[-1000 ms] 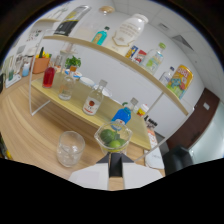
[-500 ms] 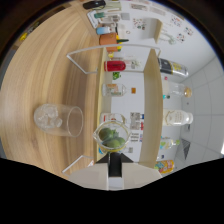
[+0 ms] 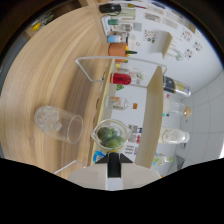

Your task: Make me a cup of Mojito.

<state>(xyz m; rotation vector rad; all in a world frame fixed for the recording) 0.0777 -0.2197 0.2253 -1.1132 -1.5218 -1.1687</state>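
Observation:
A small clear glass bowl (image 3: 111, 134) with green lime pieces (image 3: 106, 134) inside sits right at the tips of my gripper (image 3: 114, 156), which is shut on its rim. The bowl is carried off the table and the whole view is rolled far over to one side. A clear glass tumbler (image 3: 60, 122) with ice cubes in its bottom stands on the wooden table (image 3: 50, 70), just beside the bowl and a little apart from it.
Beyond the bowl a white-framed wooden shelf (image 3: 152, 107) runs along the wall. It carries a red can (image 3: 121, 78), an orange cup (image 3: 117, 49), bottles and jars. More bottles (image 3: 172, 135) stand on its upper board.
The view has rolled further, so the shelf now runs up and down. The bowl of limes stays fixed at the fingertips, and the iced tumbler has come closer beside it.

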